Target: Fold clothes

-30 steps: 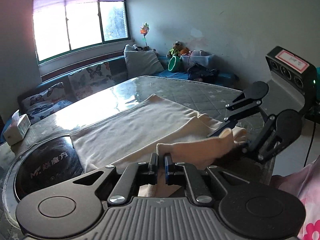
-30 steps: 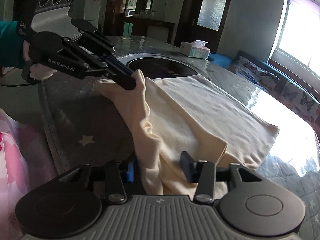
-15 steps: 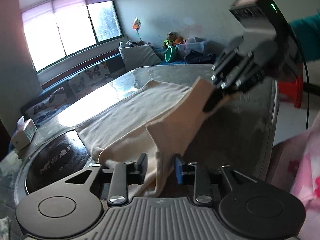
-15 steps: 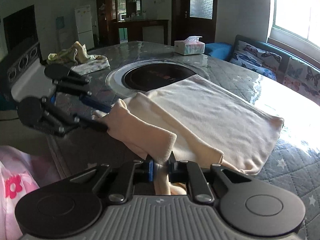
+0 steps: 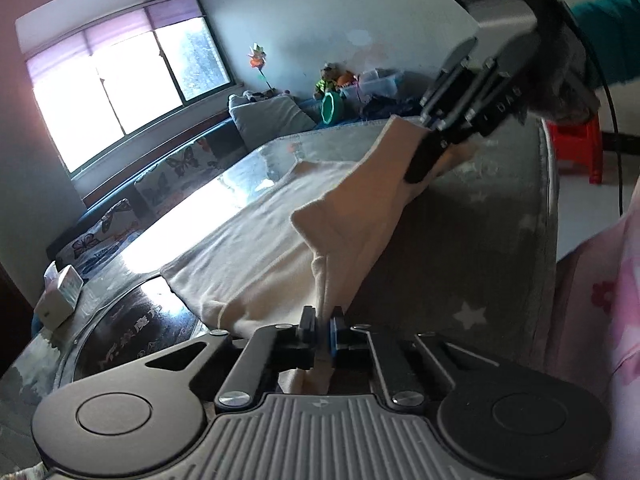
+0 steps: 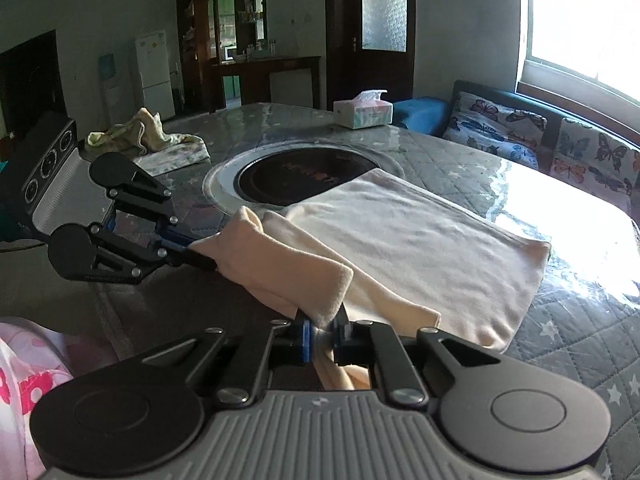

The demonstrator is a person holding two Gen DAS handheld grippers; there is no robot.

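We see a cream garment (image 6: 420,240) spread over the quilted table top (image 6: 560,344), its far part lying flat beside the dark round plate (image 6: 304,176) set into the table. Its near edge is lifted off the surface and stretched between the two grippers. The left gripper (image 5: 323,326) has its jaws pressed together on a fold of the cloth — fabric runs up from between them and a little hangs below. The right gripper (image 6: 324,332) is likewise clamped on the garment, with a thick rolled fold of the cloth sitting right above its jaws. From the left wrist view the right gripper appears high on the right, its black fingers (image 5: 424,160) biting the raised corner; from the right wrist view the left gripper pinches the other end of the roll.

A tissue box (image 6: 362,109) stands on the far side of the table, well apart from the garment. A crumpled yellowish cloth (image 6: 136,132) lies at the far left corner — apart from everything else. A pink flowered sleeve (image 6: 24,384) shows at the lower left.
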